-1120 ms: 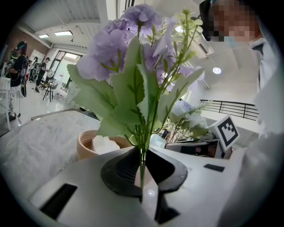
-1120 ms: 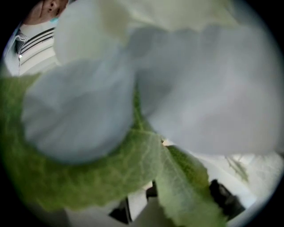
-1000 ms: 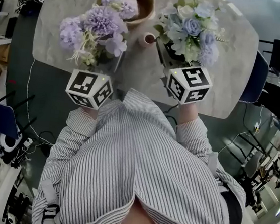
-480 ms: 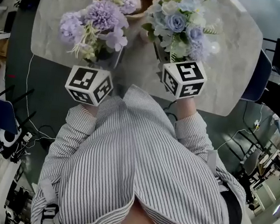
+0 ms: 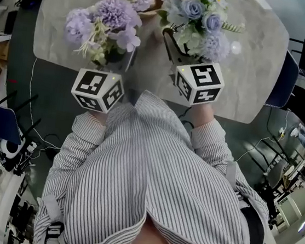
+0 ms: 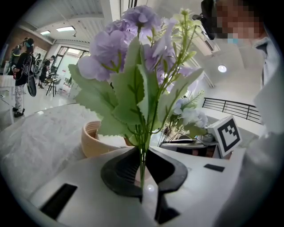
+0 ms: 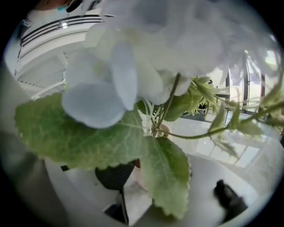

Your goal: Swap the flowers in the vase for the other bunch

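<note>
1. Releasing the blue bunch (image 5: pixel 201 19): the right gripper (image 7: pixel 171 188) fingers have just been opening and stand spread, with the stems in the vase (image 7: pixel 139 176) on the bench (image 5: pixel 246 75).
2. Withdraw straight back; avoid snagging leaves.
3. The left gripper (image 6: pixel 143 164) fingers pinch the purple bunch (image 6: pixel 128 48); hold it aside.

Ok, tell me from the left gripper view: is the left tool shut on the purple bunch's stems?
Yes, the left tool pinches the green stems of the purple bunch between its jaws.
</note>
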`<state>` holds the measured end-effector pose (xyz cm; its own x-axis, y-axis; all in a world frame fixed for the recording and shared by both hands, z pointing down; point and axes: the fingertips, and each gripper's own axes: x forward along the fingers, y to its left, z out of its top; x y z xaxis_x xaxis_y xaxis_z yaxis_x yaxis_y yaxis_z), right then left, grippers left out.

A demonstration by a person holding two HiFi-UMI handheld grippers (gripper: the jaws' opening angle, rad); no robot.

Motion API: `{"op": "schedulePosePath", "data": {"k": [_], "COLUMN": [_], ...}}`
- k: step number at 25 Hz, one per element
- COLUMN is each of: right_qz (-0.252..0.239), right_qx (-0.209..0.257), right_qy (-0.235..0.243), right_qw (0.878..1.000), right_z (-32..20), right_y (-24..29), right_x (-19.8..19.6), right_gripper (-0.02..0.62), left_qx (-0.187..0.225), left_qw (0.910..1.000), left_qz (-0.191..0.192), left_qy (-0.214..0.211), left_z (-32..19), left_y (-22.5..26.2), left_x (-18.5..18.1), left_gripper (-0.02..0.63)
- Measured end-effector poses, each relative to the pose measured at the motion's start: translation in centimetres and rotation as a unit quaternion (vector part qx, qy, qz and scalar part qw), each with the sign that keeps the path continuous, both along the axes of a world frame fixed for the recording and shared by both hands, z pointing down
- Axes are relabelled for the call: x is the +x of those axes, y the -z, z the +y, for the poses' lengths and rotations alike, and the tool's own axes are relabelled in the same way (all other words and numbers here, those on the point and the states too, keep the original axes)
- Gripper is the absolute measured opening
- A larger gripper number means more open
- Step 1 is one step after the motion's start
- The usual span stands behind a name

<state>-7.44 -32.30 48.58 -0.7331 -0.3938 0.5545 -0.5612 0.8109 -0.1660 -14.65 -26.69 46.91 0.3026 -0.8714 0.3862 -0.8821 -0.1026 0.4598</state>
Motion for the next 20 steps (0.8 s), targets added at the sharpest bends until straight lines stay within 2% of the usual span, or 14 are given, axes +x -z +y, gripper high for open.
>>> {"op": "schedulePosePath", "data": {"k": [7, 20], "right_qz": [-0.001, -0.036], "right_qx": [0.003, 0.012], "right_qy": [-0.014, -0.086], "right_qw": [1.0, 0.996], "right_z": [0.4, 4.1], "right_y": [0.2, 3.3], "right_x": [0.1, 4.1], "right_gripper": [0.152, 0.156], "left_qx": [0.003, 0.042], "left_qw": [1.0, 0.9985], "left_qz": [0.002, 0.01], "left_qy": [-0.005, -0.035], "left_z": [0.2, 2.7], "left_y": [0.2, 3.3], "left_x": [-0.1, 0.5], "left_gripper": [0.044, 0.044]}}
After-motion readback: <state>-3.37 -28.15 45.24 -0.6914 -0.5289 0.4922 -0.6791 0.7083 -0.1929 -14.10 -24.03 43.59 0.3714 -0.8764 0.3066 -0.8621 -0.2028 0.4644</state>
